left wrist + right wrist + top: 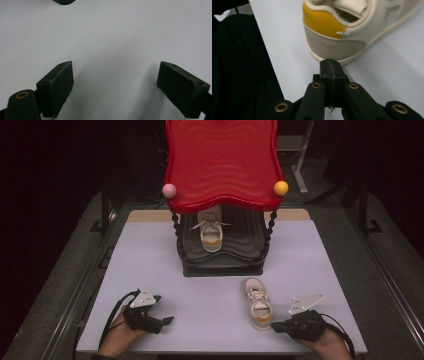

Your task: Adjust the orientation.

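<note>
High view: your right gripper (278, 327) sits at the lower right of the frame, low over the white table (150, 255), with its tip just beside the heel of the loose shoe (258, 303). That shoe lies on the table at lower centre-right, toe pointing toward the top of the frame, orange heel patch nearest you. Your left gripper (167, 320) rests at the lower left, well apart from the shoe, its tip pointing toward the frame's right.

Right gripper view: your right jaws are pressed together, pad against pad, with nothing between them. Their tip stands just short of the shoe's heel (334, 37); whether it touches the sole edge cannot be told. The table edge runs diagonally at the left of this frame.

Left gripper view: your left jaws stand wide apart over bare table, one pad at lower left, the other at lower right, holding nothing.

High view, upper centre: a second shoe (210, 231) stands on the dark lower shelf (250, 251) of the rack, under the red top tray (222, 160). A pink ball (169, 190) and a yellow ball (281, 188) mark the tray's front corners.
</note>
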Tool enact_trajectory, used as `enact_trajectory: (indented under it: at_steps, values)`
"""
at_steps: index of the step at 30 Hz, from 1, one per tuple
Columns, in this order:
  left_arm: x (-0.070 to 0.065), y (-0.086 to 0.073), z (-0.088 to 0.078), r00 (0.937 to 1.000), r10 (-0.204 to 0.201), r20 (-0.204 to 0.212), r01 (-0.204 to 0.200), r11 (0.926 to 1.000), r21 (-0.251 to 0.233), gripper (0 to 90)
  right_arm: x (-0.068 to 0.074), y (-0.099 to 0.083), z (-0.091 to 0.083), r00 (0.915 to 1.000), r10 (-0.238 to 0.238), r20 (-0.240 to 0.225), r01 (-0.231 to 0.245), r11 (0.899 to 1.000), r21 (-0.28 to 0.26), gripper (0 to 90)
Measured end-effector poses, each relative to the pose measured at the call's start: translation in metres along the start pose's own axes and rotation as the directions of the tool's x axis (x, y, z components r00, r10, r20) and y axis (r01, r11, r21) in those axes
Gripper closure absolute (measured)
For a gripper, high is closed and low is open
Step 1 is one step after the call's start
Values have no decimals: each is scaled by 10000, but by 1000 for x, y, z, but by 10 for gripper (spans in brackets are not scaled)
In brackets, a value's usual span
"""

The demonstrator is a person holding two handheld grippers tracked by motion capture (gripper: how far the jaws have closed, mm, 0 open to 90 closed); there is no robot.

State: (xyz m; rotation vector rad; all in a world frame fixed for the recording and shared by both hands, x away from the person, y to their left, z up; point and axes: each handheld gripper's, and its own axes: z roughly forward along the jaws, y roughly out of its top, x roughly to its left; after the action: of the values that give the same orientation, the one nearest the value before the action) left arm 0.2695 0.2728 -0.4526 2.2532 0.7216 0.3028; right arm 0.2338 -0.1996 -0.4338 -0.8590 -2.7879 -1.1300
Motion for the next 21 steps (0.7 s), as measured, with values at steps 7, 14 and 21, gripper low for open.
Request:
enact_trajectory:
  at_steps: [7, 14, 21]
  values:
    - [0, 0, 0, 10000, 11, 0, -11, 10000, -5, 133, 6, 21, 20, 9969, -586, -517, 589, 9983, 37, 896]
    - [0, 0, 0, 10000, -21, -5, 21, 10000, -26, 133, 11, 40, 39, 9903, -1102, -852, 1112, 9938, 80, 896]
    - [0, 0, 0, 10000, -14, -1, 14, 10000, -25, 133, 11, 46, 20, 9907, -1030, -893, 973, 9931, -658, 851]
